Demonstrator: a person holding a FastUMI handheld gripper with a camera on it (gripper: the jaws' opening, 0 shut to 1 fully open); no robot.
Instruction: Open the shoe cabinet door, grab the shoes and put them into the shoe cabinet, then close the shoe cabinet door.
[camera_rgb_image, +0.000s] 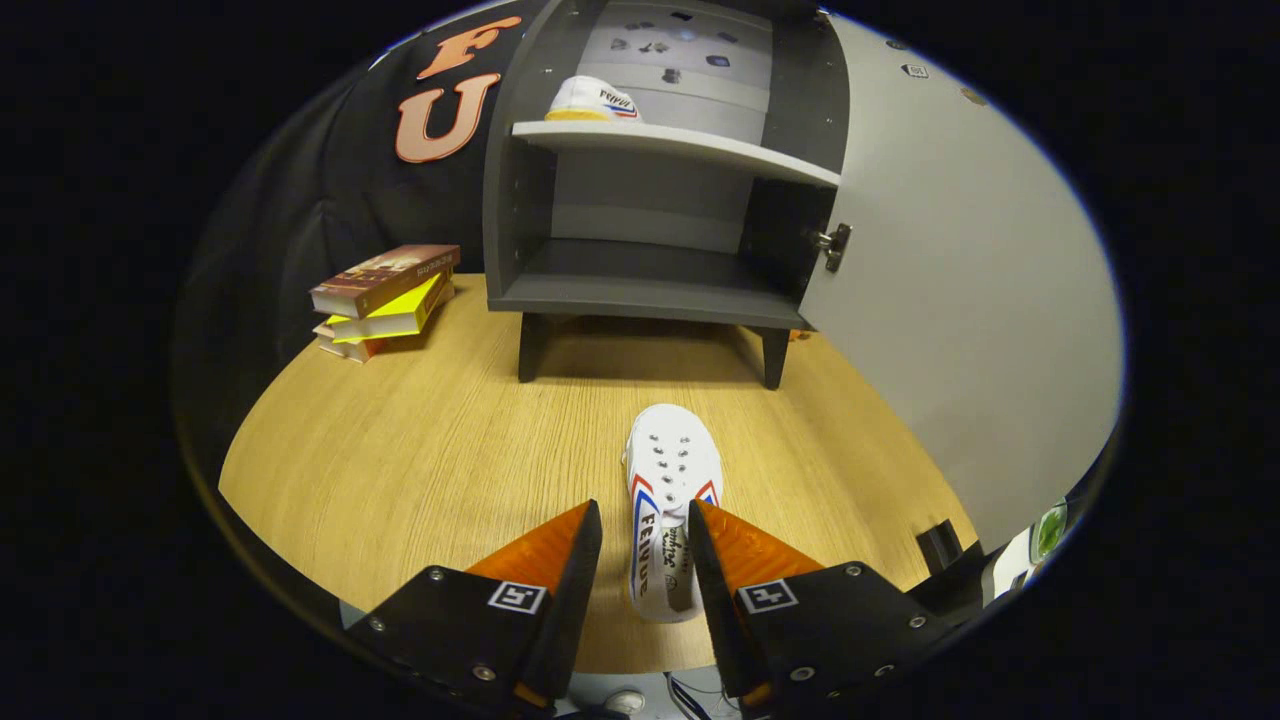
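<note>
I see the cabinet (650, 200) standing on the desk (400, 450) with its door (950, 300) swung wide, so the opening is done, and one shoe (592, 101) already sits on the upper shelf. The second shoe (668, 480) lies on the desk in front of the cabinet, its heel between my fingers (645, 555), which are spread and not yet pressing it. I judge the work about half through: grasp, shelve, close the door.
</note>
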